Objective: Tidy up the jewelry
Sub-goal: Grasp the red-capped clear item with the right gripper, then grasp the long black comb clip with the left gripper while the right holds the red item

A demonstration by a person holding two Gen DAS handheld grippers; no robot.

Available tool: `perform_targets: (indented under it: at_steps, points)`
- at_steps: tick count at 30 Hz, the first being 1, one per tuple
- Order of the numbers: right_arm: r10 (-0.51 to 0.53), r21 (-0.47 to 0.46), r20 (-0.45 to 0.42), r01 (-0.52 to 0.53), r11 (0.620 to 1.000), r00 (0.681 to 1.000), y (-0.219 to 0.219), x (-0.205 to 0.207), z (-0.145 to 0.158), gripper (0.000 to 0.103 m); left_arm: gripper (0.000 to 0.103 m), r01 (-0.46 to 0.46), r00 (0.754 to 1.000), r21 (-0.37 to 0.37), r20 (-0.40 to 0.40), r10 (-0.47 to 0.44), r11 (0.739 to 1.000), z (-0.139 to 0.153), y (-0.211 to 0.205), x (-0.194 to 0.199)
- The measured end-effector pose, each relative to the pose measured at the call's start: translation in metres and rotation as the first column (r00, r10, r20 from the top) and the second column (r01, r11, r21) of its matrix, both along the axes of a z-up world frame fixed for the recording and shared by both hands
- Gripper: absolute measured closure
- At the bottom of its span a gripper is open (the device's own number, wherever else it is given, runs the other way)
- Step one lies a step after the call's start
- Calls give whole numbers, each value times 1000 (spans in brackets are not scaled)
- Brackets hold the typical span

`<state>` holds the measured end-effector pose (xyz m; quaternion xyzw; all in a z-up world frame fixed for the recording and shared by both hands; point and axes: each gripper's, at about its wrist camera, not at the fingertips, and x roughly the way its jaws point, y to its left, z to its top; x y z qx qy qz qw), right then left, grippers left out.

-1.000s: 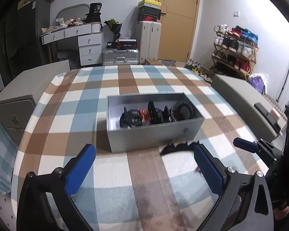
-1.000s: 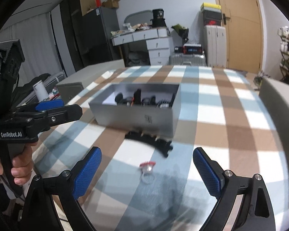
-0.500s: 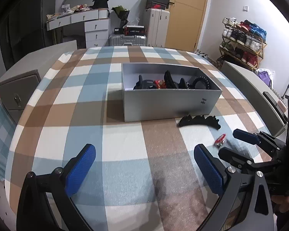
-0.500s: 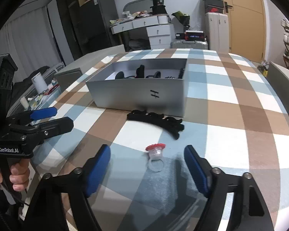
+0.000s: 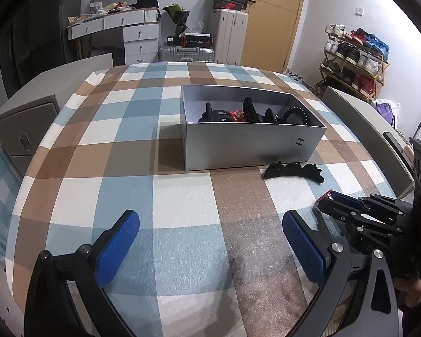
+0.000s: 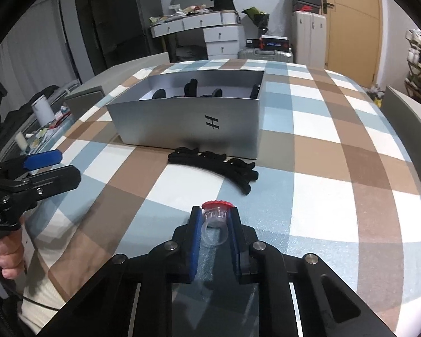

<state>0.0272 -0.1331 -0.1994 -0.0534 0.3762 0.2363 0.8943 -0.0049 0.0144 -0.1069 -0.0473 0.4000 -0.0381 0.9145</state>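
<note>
Two blue pads of the right gripper (image 6: pixel 214 224) now press against the clear ring with a red scalloped top (image 6: pixel 216 214), where half a second ago they stood wide apart on either side of it. The ring sits pinched between them, low over the checked tablecloth (image 6: pixel 336 174), its band pointing back toward the camera; whether it still touches the cloth cannot be told. The left gripper (image 5: pixel 210 244) stays spread wide with nothing between its pads, hovering above the cloth, though its view has shifted so the grey box (image 5: pixel 249 143) lies further right and ahead than before. The black toothed hair clip (image 6: pixel 213 165) lies where it was, on the cloth just in front of the box's near wall, between box and ring. Inside the box, dark hair pieces (image 5: pixel 249 111) and a small red item (image 5: pixel 236 114) rest together toward the right half.
</note>
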Motion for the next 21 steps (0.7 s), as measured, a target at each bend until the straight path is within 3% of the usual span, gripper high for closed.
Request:
perform_targets:
  at_steps: [7,16,21]
  points:
    - [2,51,44,-5,999,999,-11,-8,11,86,3,34,999,-12,-37,-35,999,-1,-11,12]
    - [-61,130,80,51,990,995,-48,-5,25,86,3,131,986,-19,-100,-132,991,-4,-59,44]
    - [-90,169,87,74,983,992,-70,-7,28,86,3,64,988,32,-144,-59,997,-12,-79,65]
